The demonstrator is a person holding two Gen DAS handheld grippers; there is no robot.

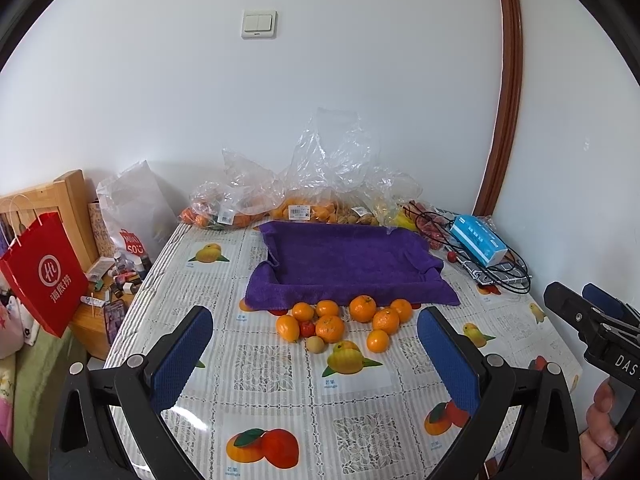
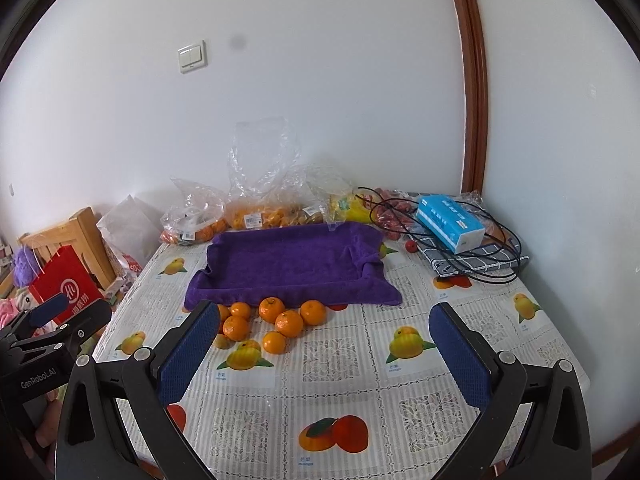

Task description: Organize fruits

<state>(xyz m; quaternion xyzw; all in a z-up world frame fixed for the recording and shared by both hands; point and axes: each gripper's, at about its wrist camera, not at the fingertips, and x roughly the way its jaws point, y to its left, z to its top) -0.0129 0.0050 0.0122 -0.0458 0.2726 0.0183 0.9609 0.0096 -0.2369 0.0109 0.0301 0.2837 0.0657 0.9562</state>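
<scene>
Fruit lies loose on the desk [image 1: 280, 396]: we count a cluster of oranges [image 1: 362, 308] just in front of the purple towel tray [image 1: 344, 264], with one small red fruit [image 1: 307, 329] and one small tan fruit [image 1: 315, 345] among them. The tray sits toward the far edge and holds nothing. Bagged fruit [image 1: 298, 210] rests along the far edge against the wall.

Both tools hover above the near edge. We find the left gripper [image 1: 314, 354] with fingers spread wide and nothing between them; the right gripper [image 2: 324, 350] likewise spread and holding nothing.

We judge the task at its opening step: no fruit yet moved. The next move calls for lowering one gripper over a single orange at the cluster's edge, where neighbours crowd least, closing gently, then carrying it into the tray.
</scene>
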